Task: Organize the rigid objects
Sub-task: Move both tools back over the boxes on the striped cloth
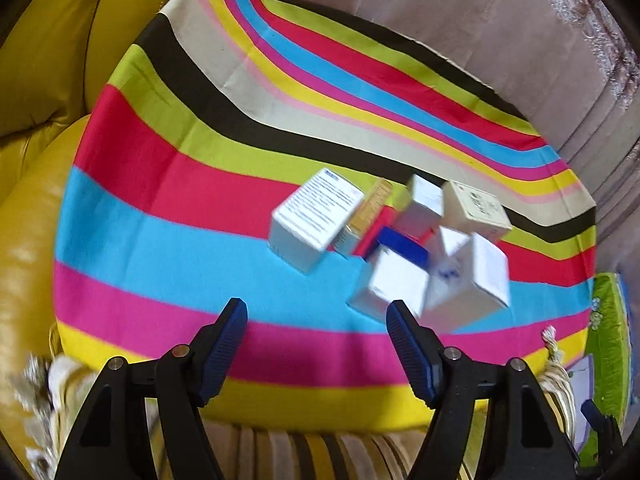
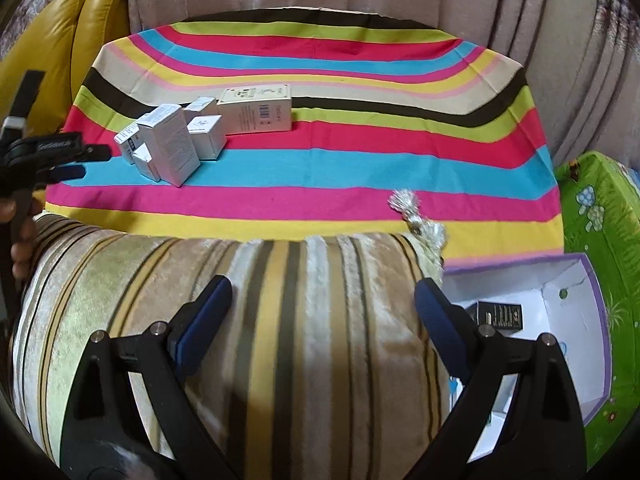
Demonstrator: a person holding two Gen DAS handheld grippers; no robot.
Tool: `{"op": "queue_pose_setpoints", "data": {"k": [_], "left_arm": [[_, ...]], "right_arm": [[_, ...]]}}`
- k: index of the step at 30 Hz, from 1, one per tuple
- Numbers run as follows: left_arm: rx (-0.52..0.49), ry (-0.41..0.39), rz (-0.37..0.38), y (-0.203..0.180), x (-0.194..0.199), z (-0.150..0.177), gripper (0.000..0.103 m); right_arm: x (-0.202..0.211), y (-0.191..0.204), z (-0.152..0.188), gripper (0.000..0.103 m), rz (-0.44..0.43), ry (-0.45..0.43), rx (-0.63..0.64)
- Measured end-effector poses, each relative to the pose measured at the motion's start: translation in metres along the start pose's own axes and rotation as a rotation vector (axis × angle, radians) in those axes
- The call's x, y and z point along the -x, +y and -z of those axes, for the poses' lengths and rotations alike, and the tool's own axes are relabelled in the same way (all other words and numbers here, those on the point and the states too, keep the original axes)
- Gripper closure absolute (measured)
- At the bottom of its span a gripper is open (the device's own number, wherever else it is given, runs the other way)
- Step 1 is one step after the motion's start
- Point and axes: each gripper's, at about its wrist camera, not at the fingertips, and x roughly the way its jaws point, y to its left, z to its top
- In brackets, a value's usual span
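1. Cluster of small cartons (image 1: 384,240), mostly white, one cream (image 1: 476,208) at the far side and one with a blue band (image 1: 404,248); jumbled close together, several touching, on the striped cloth (image 1: 160,184) covering the bench, around the red and blue stripes.
2. Left tool (image 1: 316,312) hovering just short of the pile, jaws wide apart, nothing between them; nearest white carton (image 1: 392,292) just beside the right-hand pad (image 1: 404,340). Blurred view, so contact impossible to confirm.
3. Right tool (image 2: 324,300) above the striped velvet cushion (image 2: 280,340), jaws very wide, empty.
4. Open white box with purple rim (image 2: 592,292) beside the cushion, at the bench edge: one dark carton (image 2: 500,314) lying inside, much of the floor bare.
5. Step judged in hand: approach for picking the next carton, most of the sorting undone.
6. Next move probably needs: centring the left tool over one carton, closing across its narrow faces, lifting clear without dragging neighbours, carrying toward the open box.
7. Green patterned mat (image 2: 600,216) beyond the box; yellow leather seat (image 1: 60,80) left of the bench.
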Motion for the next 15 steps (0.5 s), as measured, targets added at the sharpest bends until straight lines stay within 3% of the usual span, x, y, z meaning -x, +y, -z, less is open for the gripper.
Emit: {"op": "queue_pose_setpoints", "data": {"k": [15], "left_arm": [[-0.134, 0.061, -0.062, 0.003, -0.039, -0.033, 0.03]], "right_arm": [[-0.033, 0.057, -0.058, 0.009, -0.092, 0.004, 0.078]]}}
